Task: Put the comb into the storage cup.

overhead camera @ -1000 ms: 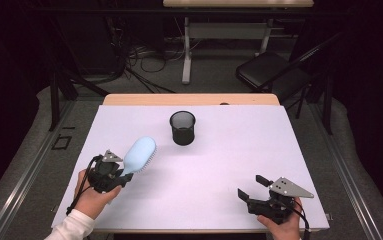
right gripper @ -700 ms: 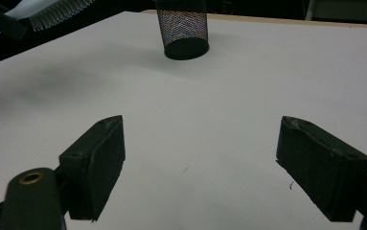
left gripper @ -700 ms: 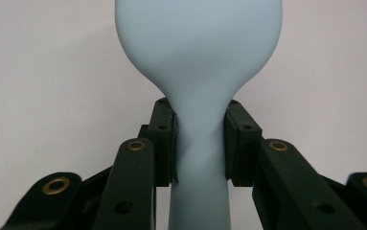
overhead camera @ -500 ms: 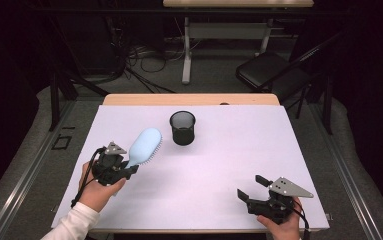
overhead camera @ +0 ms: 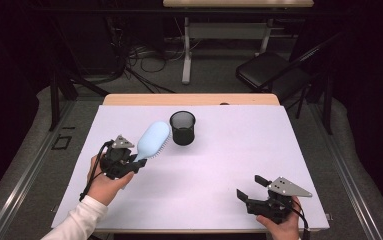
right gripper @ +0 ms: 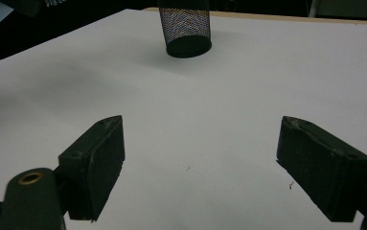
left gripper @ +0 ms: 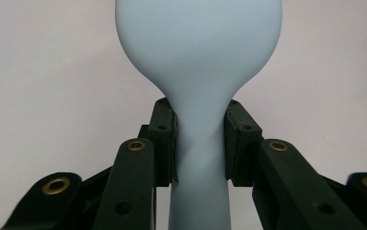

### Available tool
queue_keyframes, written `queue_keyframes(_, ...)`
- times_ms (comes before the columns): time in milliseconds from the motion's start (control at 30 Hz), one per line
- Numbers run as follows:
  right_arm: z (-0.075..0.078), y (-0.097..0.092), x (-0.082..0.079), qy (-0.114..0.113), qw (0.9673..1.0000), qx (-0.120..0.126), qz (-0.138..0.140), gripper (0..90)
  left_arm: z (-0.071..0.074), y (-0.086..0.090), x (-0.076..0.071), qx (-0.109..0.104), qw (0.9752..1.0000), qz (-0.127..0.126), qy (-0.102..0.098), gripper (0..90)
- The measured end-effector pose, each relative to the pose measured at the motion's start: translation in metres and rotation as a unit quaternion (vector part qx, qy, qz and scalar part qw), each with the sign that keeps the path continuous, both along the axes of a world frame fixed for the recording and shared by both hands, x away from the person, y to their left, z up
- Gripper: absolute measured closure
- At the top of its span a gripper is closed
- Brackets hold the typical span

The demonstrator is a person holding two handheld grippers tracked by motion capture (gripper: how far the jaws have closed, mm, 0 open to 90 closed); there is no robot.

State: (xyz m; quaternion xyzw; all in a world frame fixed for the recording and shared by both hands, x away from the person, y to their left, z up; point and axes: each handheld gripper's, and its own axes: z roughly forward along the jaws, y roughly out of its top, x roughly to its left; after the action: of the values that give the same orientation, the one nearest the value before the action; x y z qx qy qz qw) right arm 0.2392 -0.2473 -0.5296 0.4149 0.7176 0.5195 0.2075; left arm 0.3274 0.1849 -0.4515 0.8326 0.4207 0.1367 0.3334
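Held thing: a pale blue hairbrush, smooth back turned up, bristles just showing along its lower right edge in the high view.
Where the hairbrush is: lifted off the desk over its left half, its head tilted up and away from the person, the tip just beside the black mesh cup but apart from it.
Left gripper: in the person's left hand, white sleeve at the bottom edge; its jaws pinch the hairbrush handle at the narrow neck below the head, one pad on each side, seen plainly in the left gripper view.
Right gripper: in the right hand low at the near right corner of the desk, grey three-cornered plate on top; its jaws stand spread with bare desk between them in the right gripper view.
Mesh cup: upright near the far middle of the desk, its mouth open upward; in the right gripper view the cup stands well ahead of the spread jaws.
Desk: covered by a plain white sheet, a wooden edge showing along the far side.
Writing: a scrap of white lettering on a dark part at the top left of the right gripper view, too cut off to read; the hairbrush, the cup and the sheet carry no legible brand or label.
Surroundings: a black folding chair and loose cables on the floor beyond the desk.
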Motion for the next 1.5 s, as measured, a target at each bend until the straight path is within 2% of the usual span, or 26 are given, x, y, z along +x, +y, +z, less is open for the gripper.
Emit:
queue_keyframes(233,-0.001,0.002,0.001,0.005,1.0,-0.005,0.005,16.6,0.003,-0.009,0.007,-0.006,0.9999,-0.008,-0.008,69.4)
queue_keyframes(467,0.0,0.001,0.002,0.007,0.9999,-0.004,0.006,16.6,0.007,-0.017,0.014,-0.017,0.9996,-0.023,-0.007,69.4)
queue_keyframes(933,0.001,0.006,0.007,0.015,0.9998,0.004,0.009,16.2,0.013,-0.029,0.02,-0.029,0.9989,-0.026,-0.027,69.4)
queue_keyframes(1167,0.006,0.01,0.015,0.031,0.9995,0.002,0.008,16.2,0.016,-0.029,0.021,-0.034,0.9985,-0.025,-0.034,69.4)
queue_keyframes(1333,0.008,0.011,0.023,0.041,0.9989,0.022,0.007,16.2,0.017,-0.029,0.021,-0.042,0.9981,-0.023,-0.038,69.4)
queue_keyframes(1367,0.008,0.011,0.024,0.051,0.9984,0.023,0.007,16.2,0.018,-0.029,0.021,-0.041,0.9982,-0.024,-0.037,69.4)
queue_keyframes(1400,0.01,0.012,0.027,0.063,0.9979,0.016,0.009,16.1,0.018,-0.029,0.021,-0.041,0.9981,-0.025,-0.038,69.4)
queue_keyframes(1500,0.017,0.013,0.032,0.058,0.9982,0.007,0.012,16.1,0.02,-0.029,0.021,-0.046,0.9979,-0.024,-0.04,69.3)
